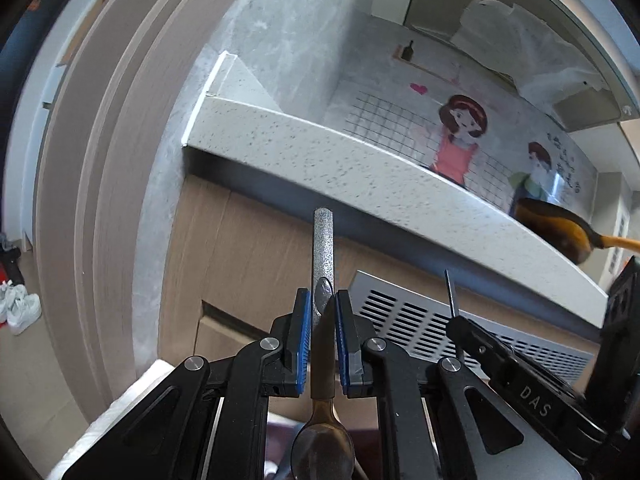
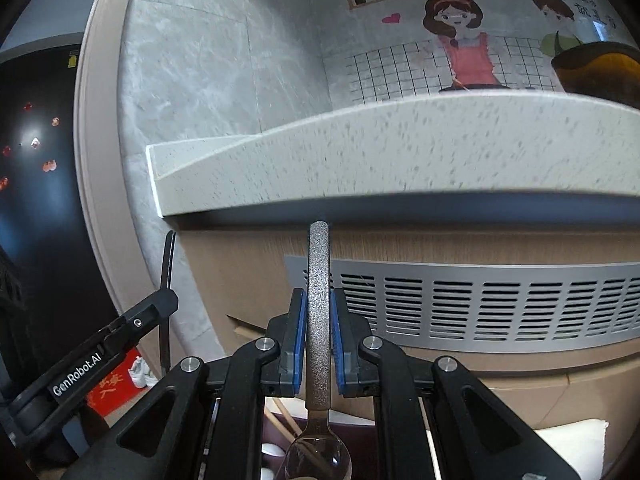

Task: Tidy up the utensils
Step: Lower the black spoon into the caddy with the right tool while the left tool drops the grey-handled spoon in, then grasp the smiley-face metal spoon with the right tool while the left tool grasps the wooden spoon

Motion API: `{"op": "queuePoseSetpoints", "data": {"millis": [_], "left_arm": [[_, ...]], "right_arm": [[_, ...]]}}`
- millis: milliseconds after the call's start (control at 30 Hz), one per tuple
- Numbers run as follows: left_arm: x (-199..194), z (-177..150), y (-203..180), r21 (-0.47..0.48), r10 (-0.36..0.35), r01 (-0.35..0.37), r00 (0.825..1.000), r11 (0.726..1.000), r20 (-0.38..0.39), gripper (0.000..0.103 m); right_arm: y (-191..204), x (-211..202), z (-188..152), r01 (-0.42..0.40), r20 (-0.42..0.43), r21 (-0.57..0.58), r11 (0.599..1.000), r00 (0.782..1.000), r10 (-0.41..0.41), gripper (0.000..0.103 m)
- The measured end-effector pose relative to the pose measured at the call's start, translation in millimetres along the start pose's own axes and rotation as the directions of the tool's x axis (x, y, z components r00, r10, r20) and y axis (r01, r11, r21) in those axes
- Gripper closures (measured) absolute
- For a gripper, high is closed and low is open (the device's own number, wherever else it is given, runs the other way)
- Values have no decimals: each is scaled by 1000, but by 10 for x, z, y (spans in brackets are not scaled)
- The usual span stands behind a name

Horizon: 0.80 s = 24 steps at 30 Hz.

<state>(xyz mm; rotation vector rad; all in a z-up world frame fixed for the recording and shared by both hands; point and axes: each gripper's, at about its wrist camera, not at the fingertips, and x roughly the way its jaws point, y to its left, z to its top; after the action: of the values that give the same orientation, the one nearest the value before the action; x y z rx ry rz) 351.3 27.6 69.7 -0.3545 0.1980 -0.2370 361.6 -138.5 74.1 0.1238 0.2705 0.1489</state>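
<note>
In the left wrist view my left gripper (image 1: 323, 300) is shut on a spoon (image 1: 322, 240). Its speckled grey handle points forward and its amber bowl hangs close to the camera. In the right wrist view my right gripper (image 2: 318, 300) is shut on a second spoon (image 2: 318, 256), also with a speckled grey handle, whose clear bowl sits at the bottom edge. Both grippers hover in front of a cabinet, below a speckled white countertop (image 1: 360, 168) (image 2: 400, 152). Wooden chopsticks (image 2: 285, 418) show beneath the right gripper.
A brown ladle-like utensil (image 1: 560, 228) (image 2: 600, 76) sits at the counter's right end. A grey vent grille (image 1: 420, 320) (image 2: 500, 300) is set into the cabinet front. Each gripper's body shows beside the other. A tiled wall with cartoon stickers (image 2: 460, 40) stands behind. White shoes (image 1: 20, 308) lie on the floor.
</note>
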Motion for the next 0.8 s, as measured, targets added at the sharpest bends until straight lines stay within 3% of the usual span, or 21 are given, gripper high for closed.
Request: {"op": "queuePoseSetpoints", "data": {"millis": [167, 367, 567, 733, 800], "left_arm": [[106, -164, 9, 28, 29, -29, 999, 999, 19, 91], [157, -287, 2, 49, 46, -49, 997, 998, 65, 91], [79, -396, -67, 106, 41, -55, 990, 993, 134, 91], [24, -388, -55, 103, 34, -46, 992, 994, 119, 88], [-7, -351, -19, 81, 20, -28, 995, 996, 93, 79]], "right_arm": [[10, 102, -105, 58, 32, -23, 998, 998, -57, 92], [28, 187, -228, 74, 67, -60, 995, 995, -70, 92], [85, 75, -302, 87, 163, -101, 991, 984, -70, 92], [108, 53, -366, 43, 103, -146, 988, 994, -28, 90], [61, 26, -361, -2, 57, -129, 992, 998, 9, 90]]}}
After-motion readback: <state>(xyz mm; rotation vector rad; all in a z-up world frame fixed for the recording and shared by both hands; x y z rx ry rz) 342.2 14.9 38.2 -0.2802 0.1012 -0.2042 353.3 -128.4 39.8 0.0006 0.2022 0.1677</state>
